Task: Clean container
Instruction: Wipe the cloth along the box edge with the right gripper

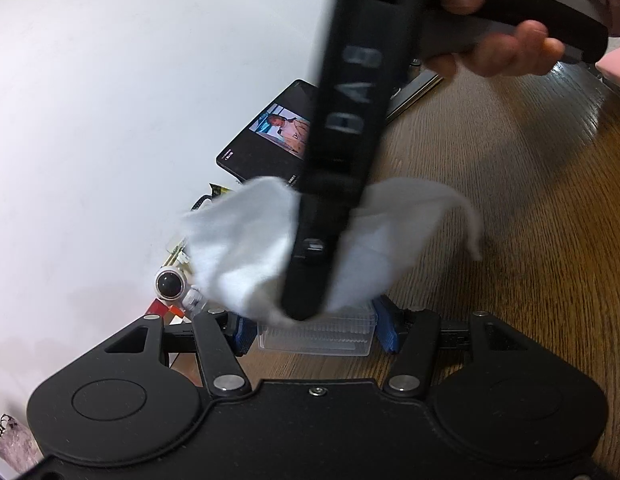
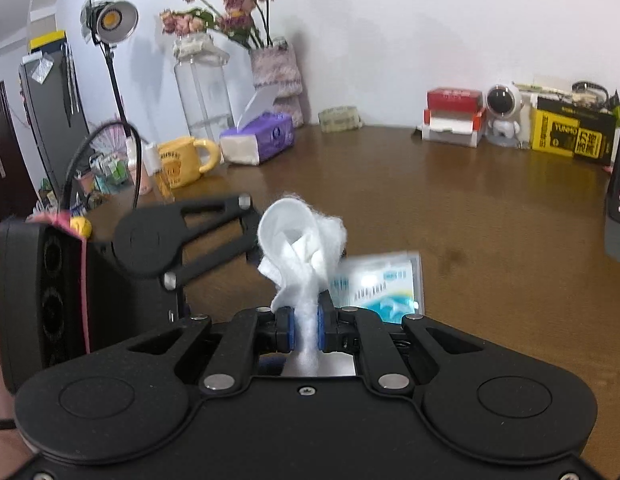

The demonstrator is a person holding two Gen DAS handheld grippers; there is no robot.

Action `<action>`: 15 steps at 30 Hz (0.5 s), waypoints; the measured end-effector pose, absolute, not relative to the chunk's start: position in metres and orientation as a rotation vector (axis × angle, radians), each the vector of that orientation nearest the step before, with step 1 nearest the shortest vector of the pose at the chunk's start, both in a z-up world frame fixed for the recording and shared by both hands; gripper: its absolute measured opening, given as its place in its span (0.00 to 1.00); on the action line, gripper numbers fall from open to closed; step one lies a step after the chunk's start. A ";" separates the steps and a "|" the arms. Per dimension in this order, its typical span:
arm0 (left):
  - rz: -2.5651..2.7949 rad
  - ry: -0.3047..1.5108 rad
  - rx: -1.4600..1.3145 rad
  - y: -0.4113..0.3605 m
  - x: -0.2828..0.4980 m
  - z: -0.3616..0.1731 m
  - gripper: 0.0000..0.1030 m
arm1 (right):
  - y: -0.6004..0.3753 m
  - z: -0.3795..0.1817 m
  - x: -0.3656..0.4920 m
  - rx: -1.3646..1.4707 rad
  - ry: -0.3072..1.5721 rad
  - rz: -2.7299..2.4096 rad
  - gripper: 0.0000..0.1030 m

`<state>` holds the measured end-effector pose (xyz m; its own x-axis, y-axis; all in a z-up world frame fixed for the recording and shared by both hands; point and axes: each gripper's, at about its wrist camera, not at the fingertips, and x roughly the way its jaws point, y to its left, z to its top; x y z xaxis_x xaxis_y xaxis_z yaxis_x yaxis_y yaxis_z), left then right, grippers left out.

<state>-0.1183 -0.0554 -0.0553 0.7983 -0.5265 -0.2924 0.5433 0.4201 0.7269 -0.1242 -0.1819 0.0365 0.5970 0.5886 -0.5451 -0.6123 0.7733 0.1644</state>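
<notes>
The wooden bench (image 2: 450, 200) carries everything. The left gripper (image 1: 316, 330) has its jaws clamped on the clear plastic container (image 1: 316, 336), near the middle of the bench. The right gripper (image 2: 306, 330) has its jaws closed on a wad of white cloth (image 2: 302, 240), pressed against the container's top. This looks like the wiping step; next, the cloth likely needs rubbing across the remaining faces while the left holds steady

Both handheld grippers are matte black plastic with round embossed discs, silver pivot rivets and blue rubber finger pads (image 2: 287, 330); one black gripper arm (image 1: 346, 152) bears raised lettering "DAS".
</notes>
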 end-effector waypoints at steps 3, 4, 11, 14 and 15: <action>-0.670 0.019 0.919 -0.056 -0.117 -0.055 0.55 | -0.183 0.032 -0.127 -0.048 0.635 0.695 0.10; -0.670 0.018 0.919 -0.056 -0.117 -0.055 0.55 | -0.184 0.033 -0.127 -0.045 0.633 0.694 0.10; -0.669 0.015 0.921 -0.056 -0.115 -0.055 0.55 | -0.177 0.046 -0.124 -0.038 0.568 0.698 0.10; -0.669 0.016 0.921 -0.056 -0.113 -0.055 0.55 | -0.176 0.044 -0.124 -0.047 0.578 0.703 0.10; -0.669 0.016 0.921 -0.056 -0.113 -0.055 0.55 | -0.177 0.044 -0.124 -0.045 0.581 0.704 0.10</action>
